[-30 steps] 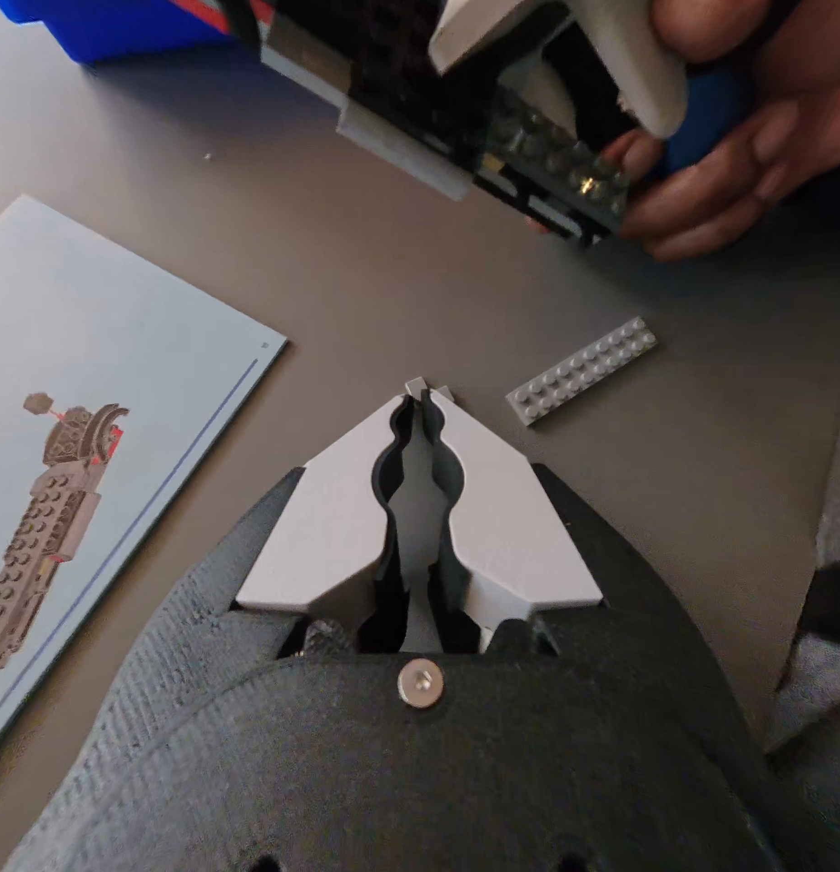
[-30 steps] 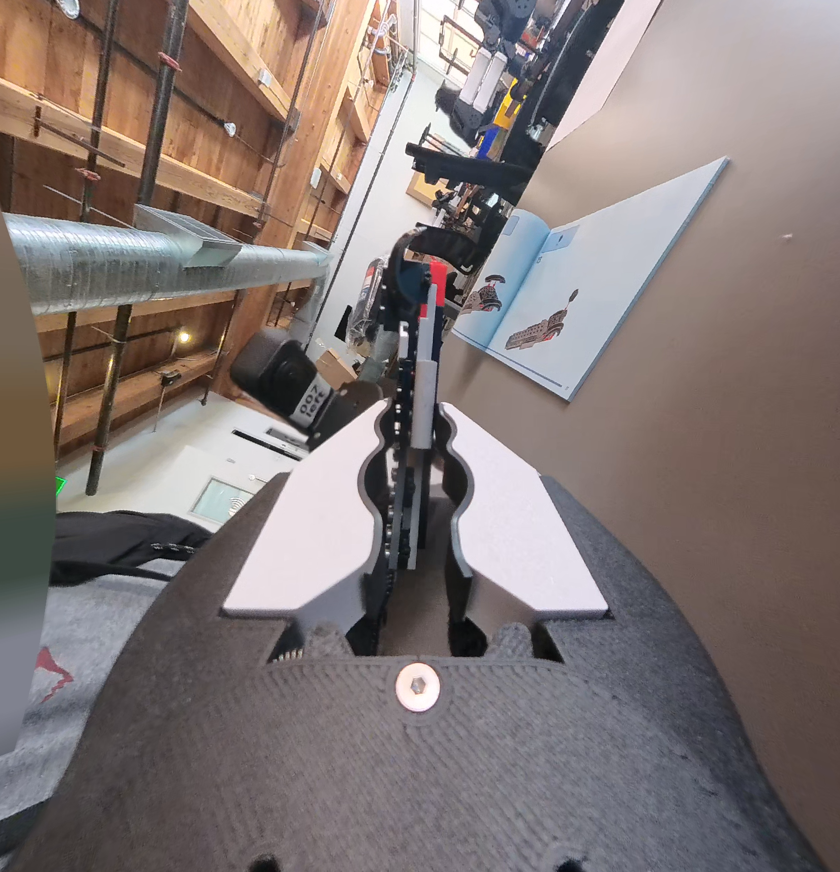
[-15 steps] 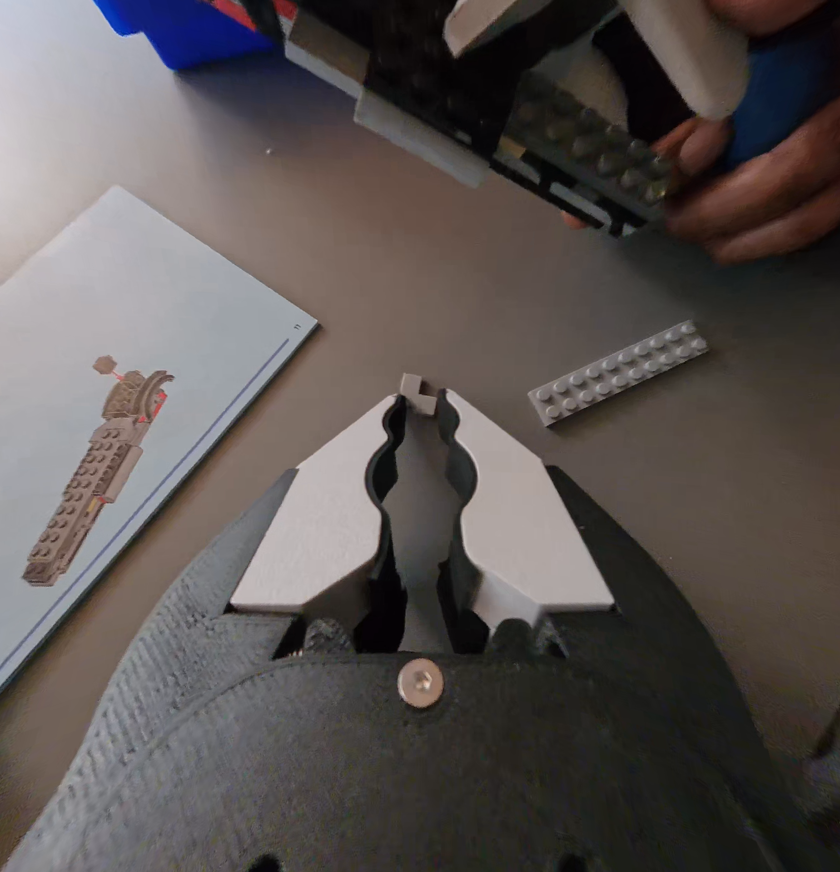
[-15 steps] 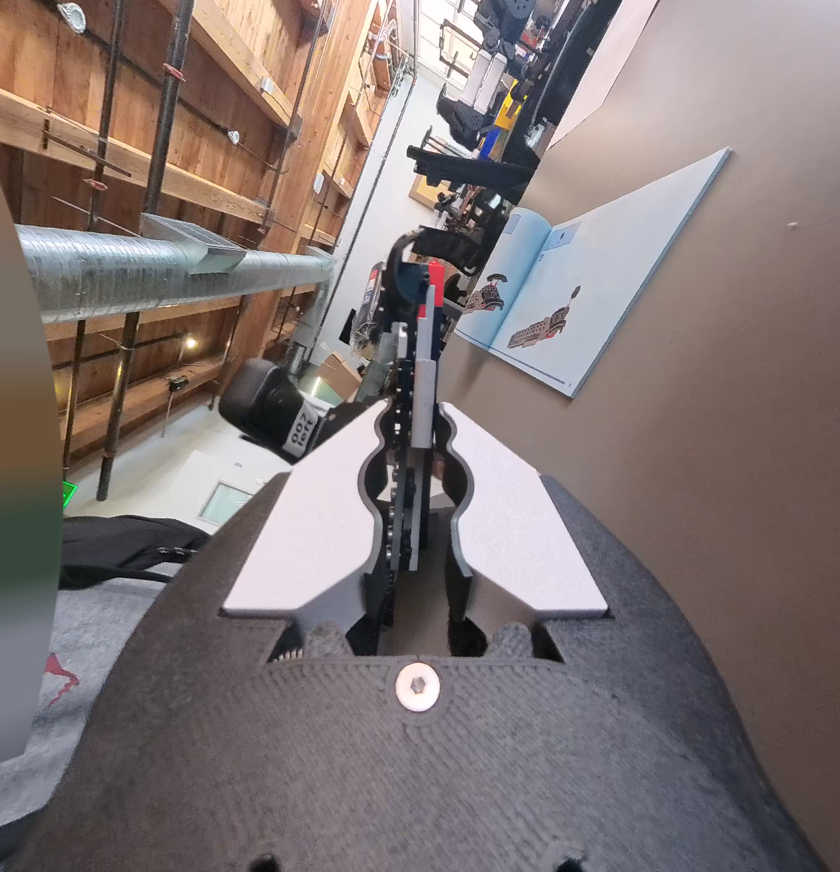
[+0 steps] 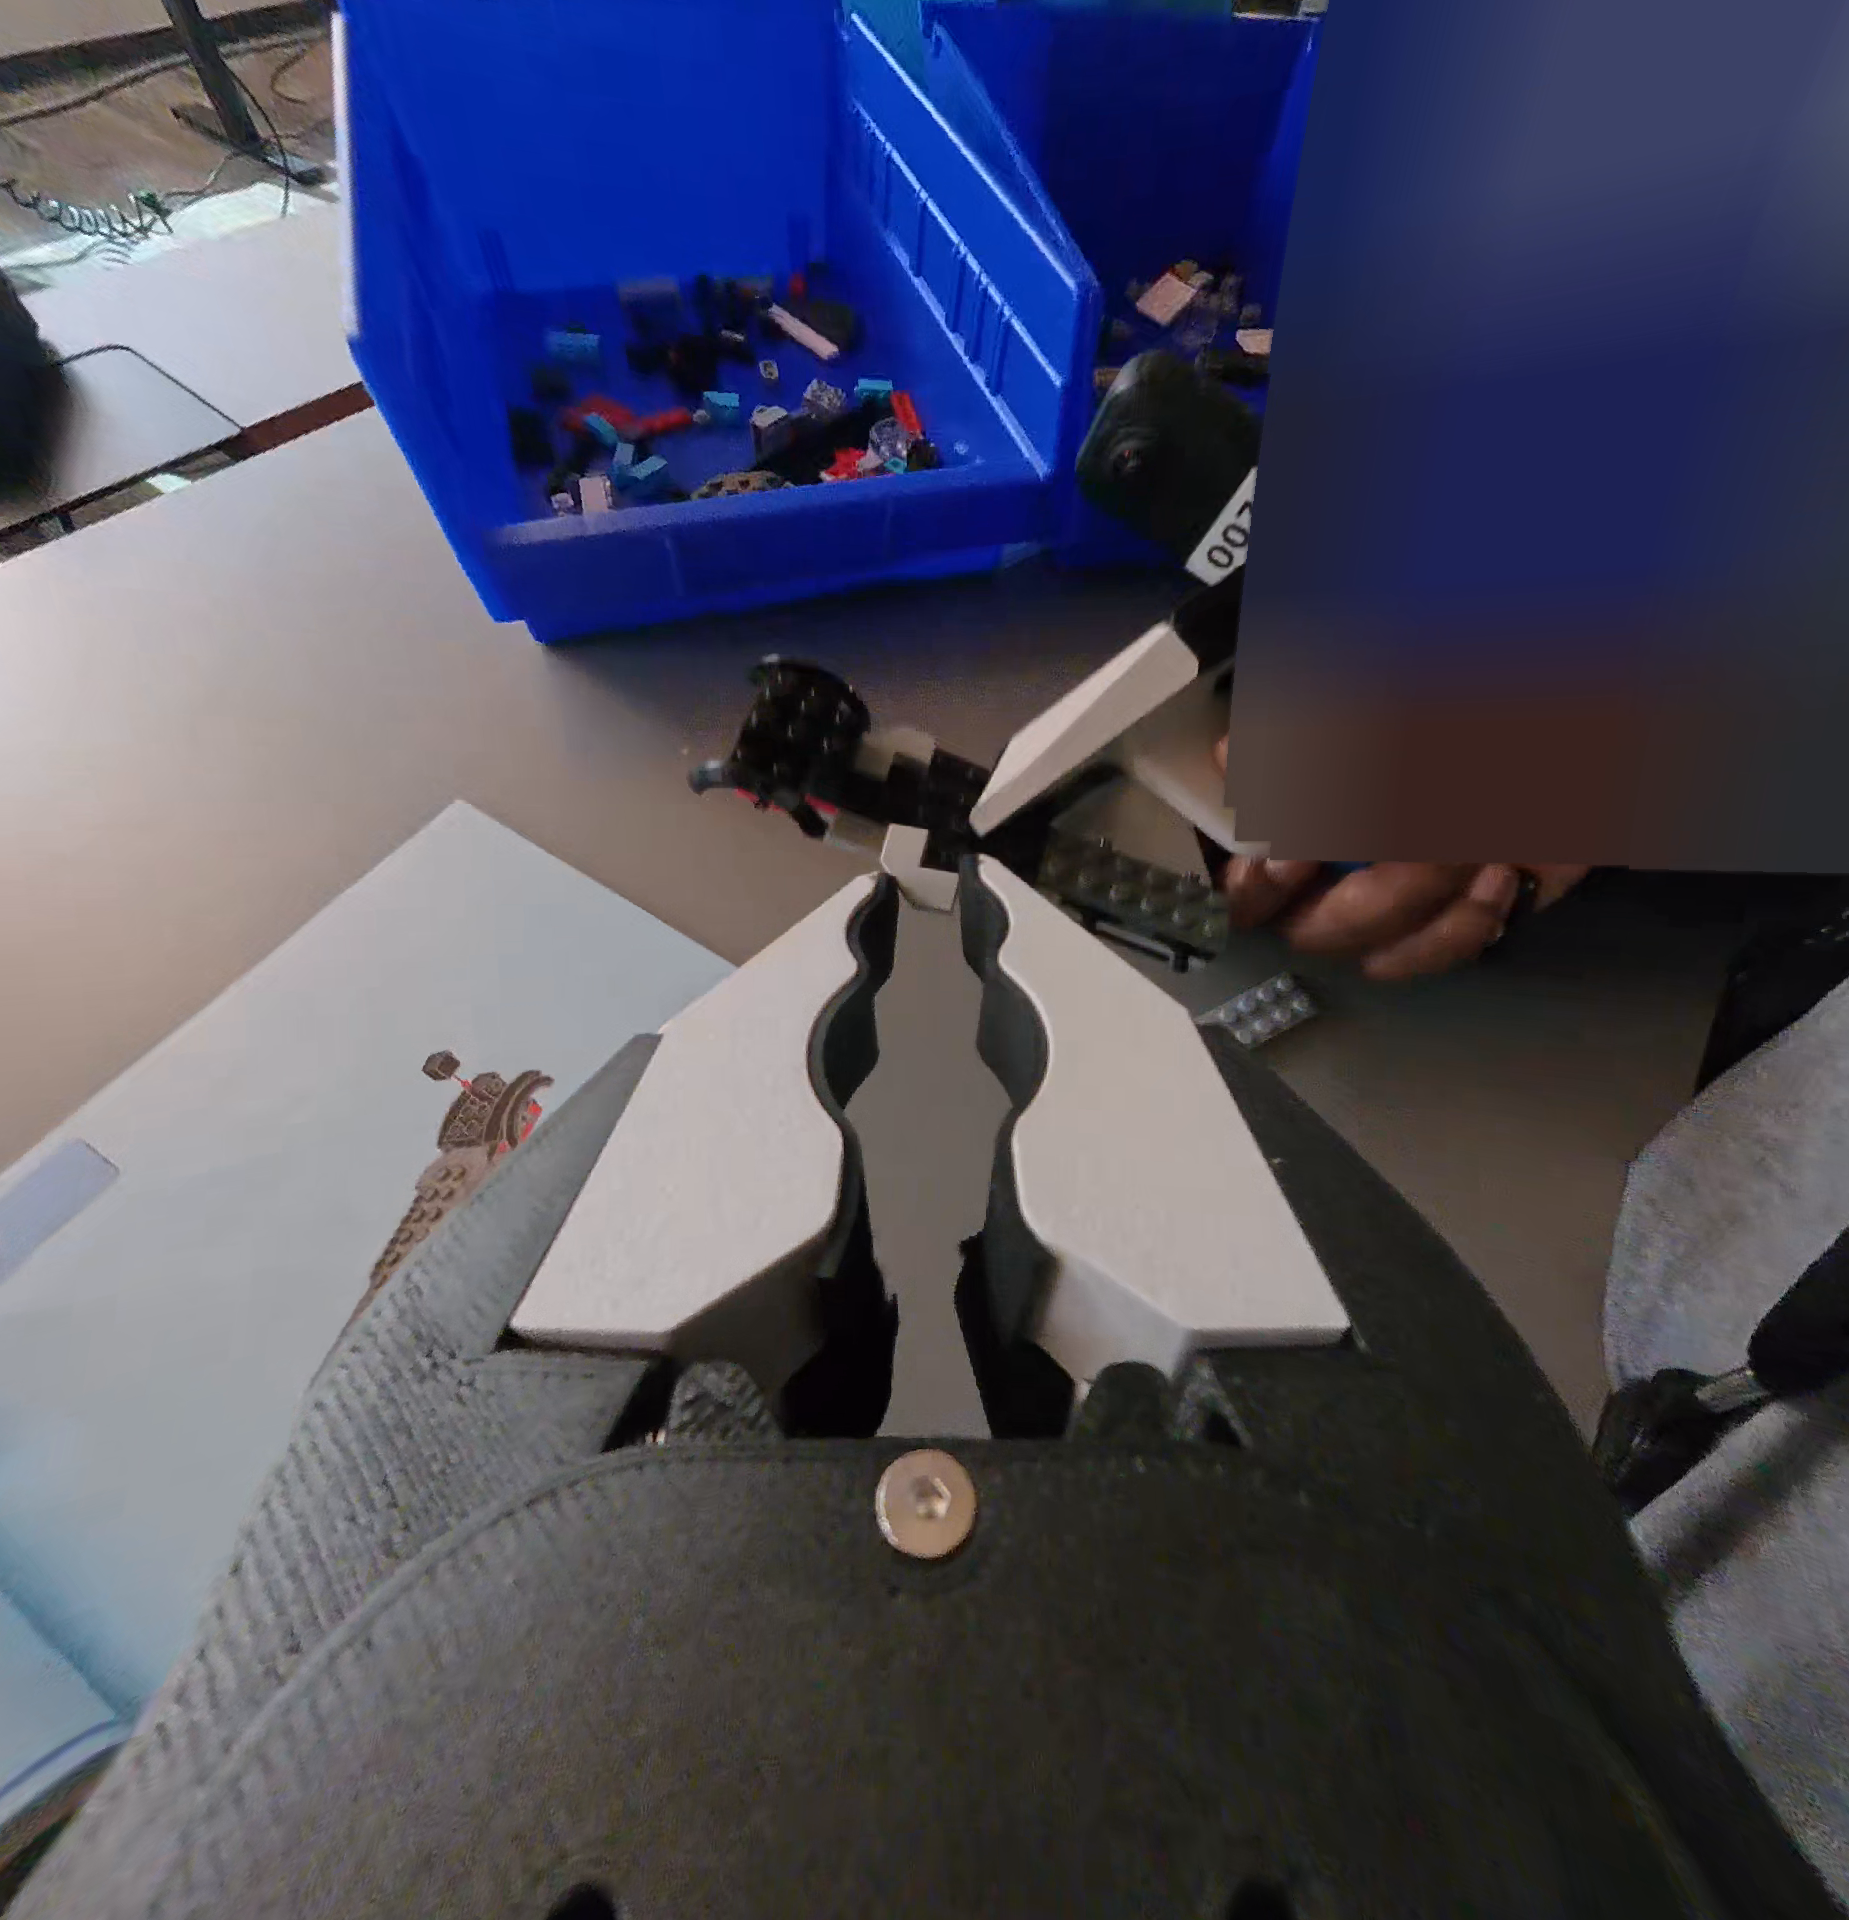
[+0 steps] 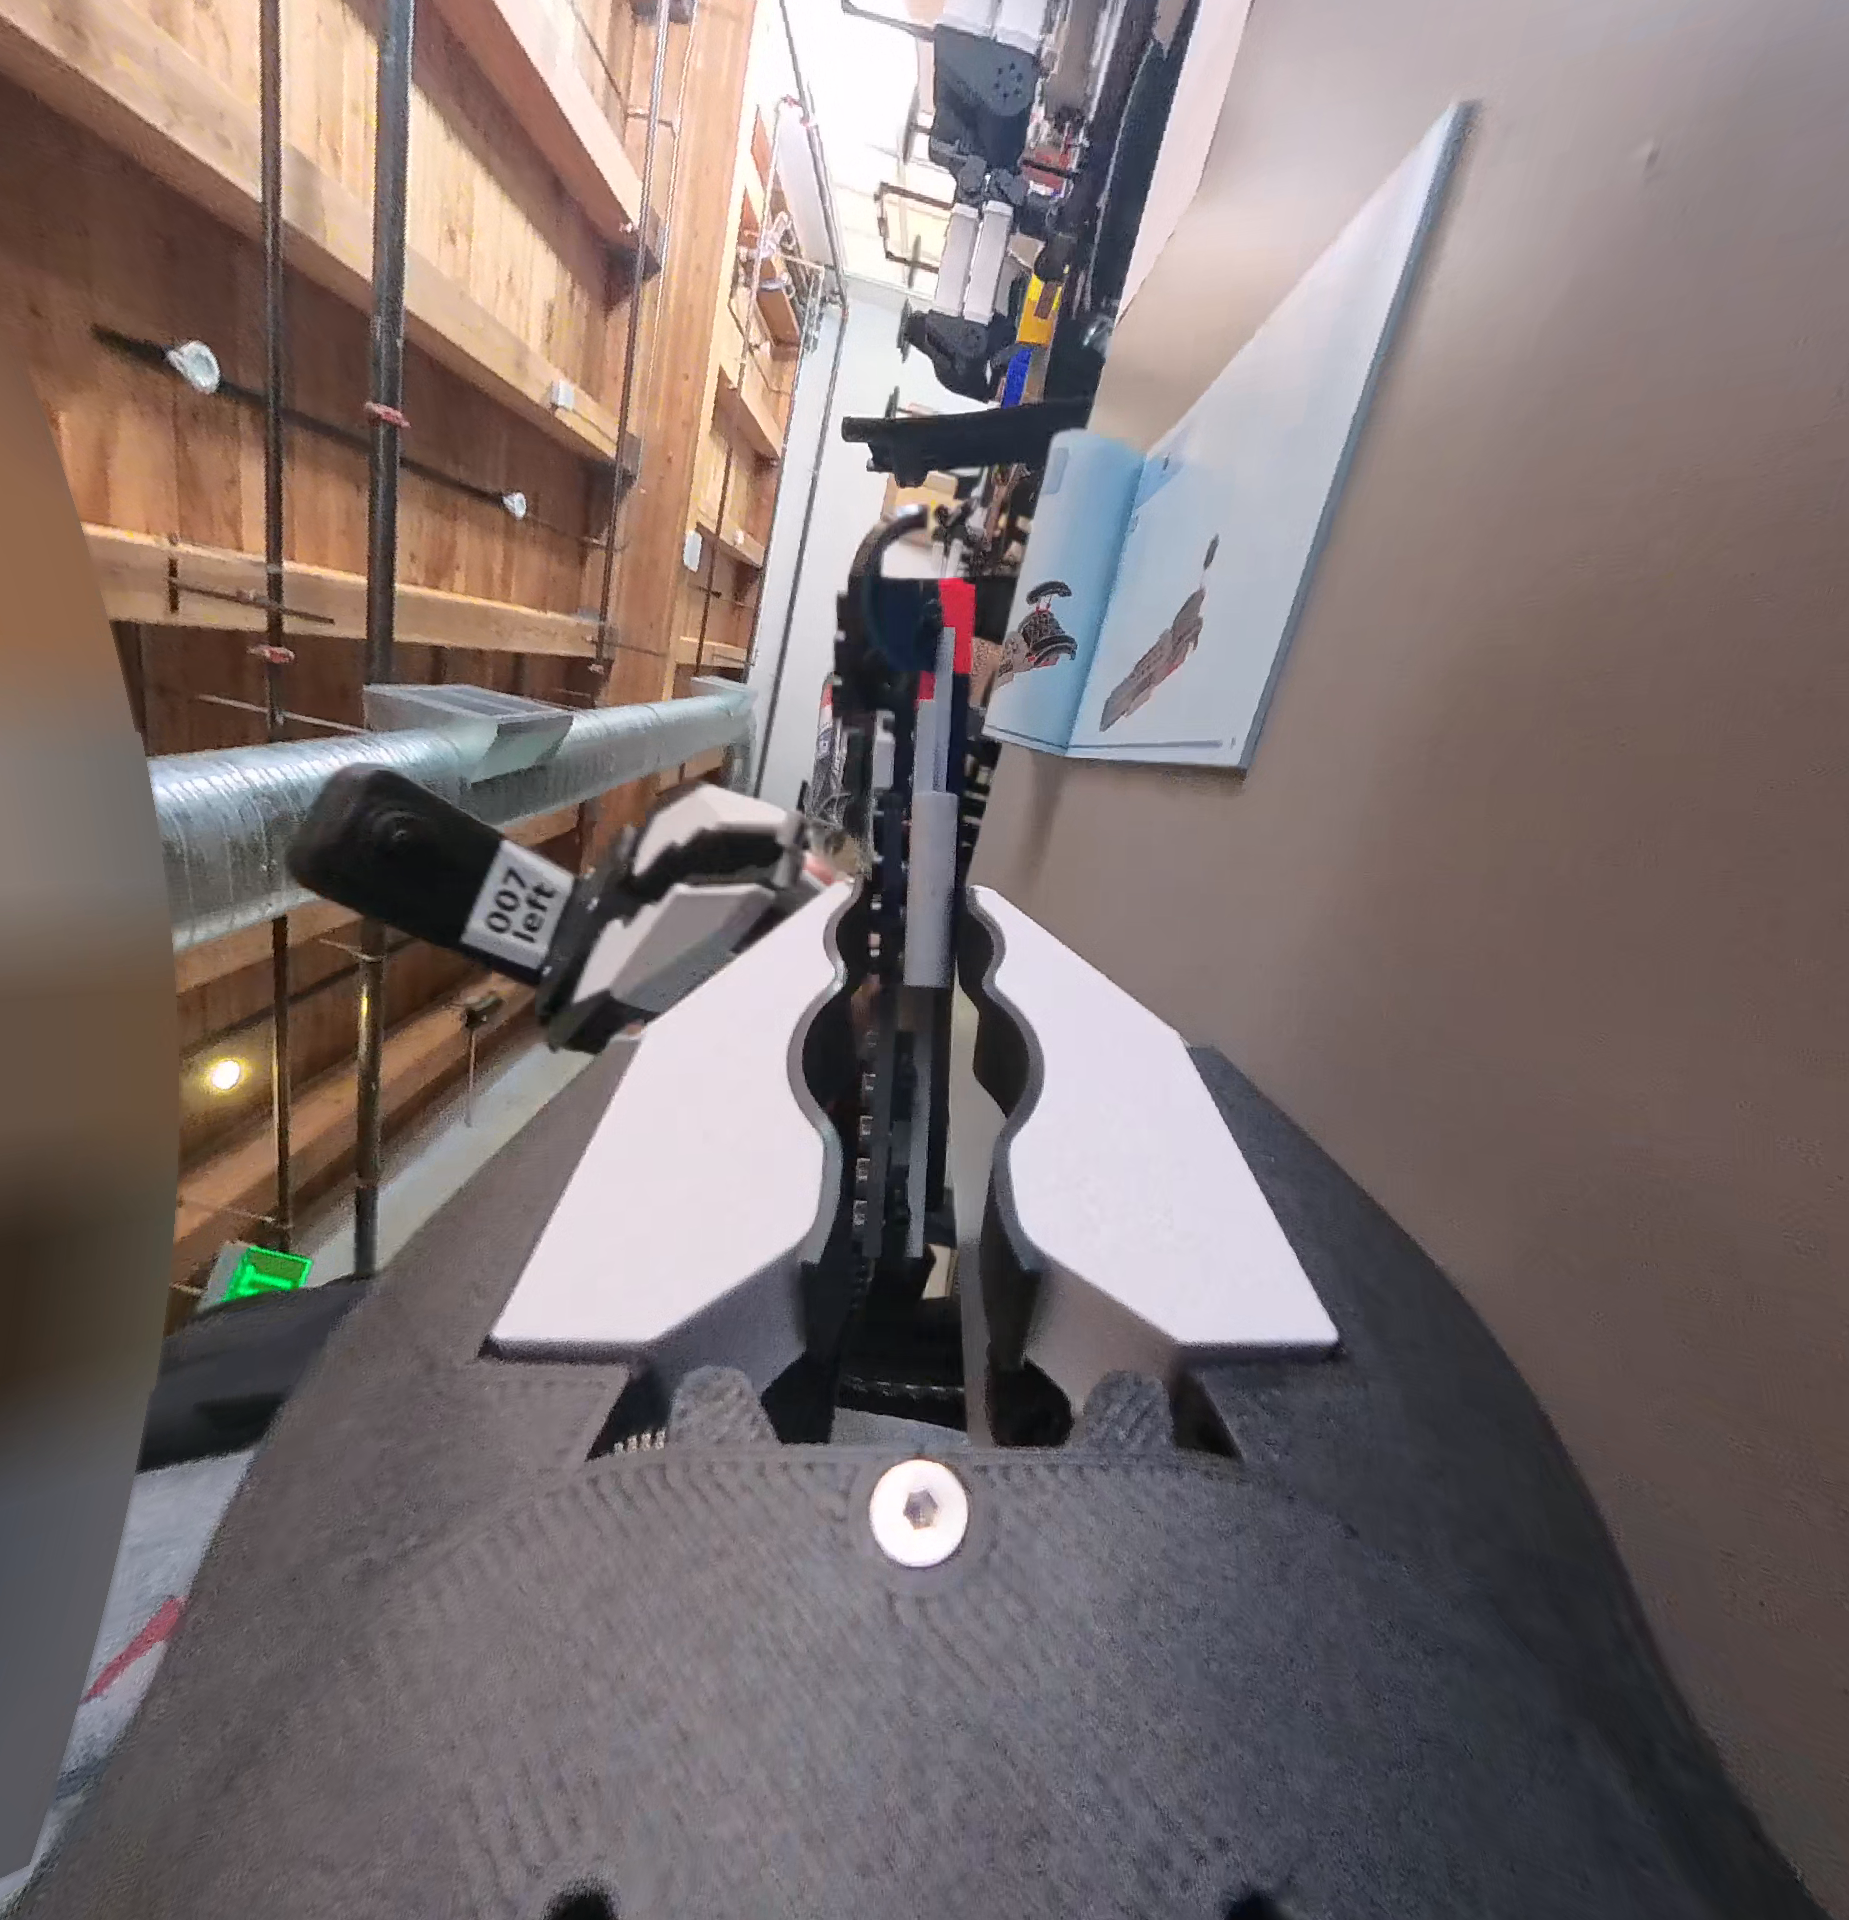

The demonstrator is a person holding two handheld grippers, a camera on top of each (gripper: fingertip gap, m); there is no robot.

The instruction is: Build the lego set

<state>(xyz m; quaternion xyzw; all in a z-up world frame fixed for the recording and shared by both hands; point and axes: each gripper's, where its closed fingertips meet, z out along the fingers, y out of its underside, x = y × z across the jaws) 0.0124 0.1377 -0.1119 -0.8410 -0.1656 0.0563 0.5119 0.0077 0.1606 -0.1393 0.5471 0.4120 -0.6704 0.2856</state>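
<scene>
My left gripper (image 5: pixel 920 883) is shut on a small light grey brick (image 5: pixel 918 864) and holds it against the long black, grey and red lego model (image 5: pixel 826 753). My right gripper (image 6: pixel 912 899) is shut on that model (image 6: pixel 930 873), which sticks out forward between its fingers. In the left wrist view the right gripper (image 5: pixel 987 821) holds the model above the table, with a hand (image 5: pixel 1387 914) behind it. In the right wrist view the left gripper (image 6: pixel 795 862) comes in from the left and touches the model's side.
A loose grey studded plate (image 5: pixel 1258 1008) lies on the grey table (image 5: pixel 276 707). The open instruction booklet (image 5: pixel 328 1091) lies at the left; it also shows in the right wrist view (image 6: pixel 1211 582). Two blue bins (image 5: pixel 754 540) with several loose pieces stand at the back. Spacing between my two grippers at the tips: around 4 cm.
My left gripper has risen from the table with the small grey brick and moved forward to the model. The right gripper still holds the model, now lower and closer to the left gripper.
</scene>
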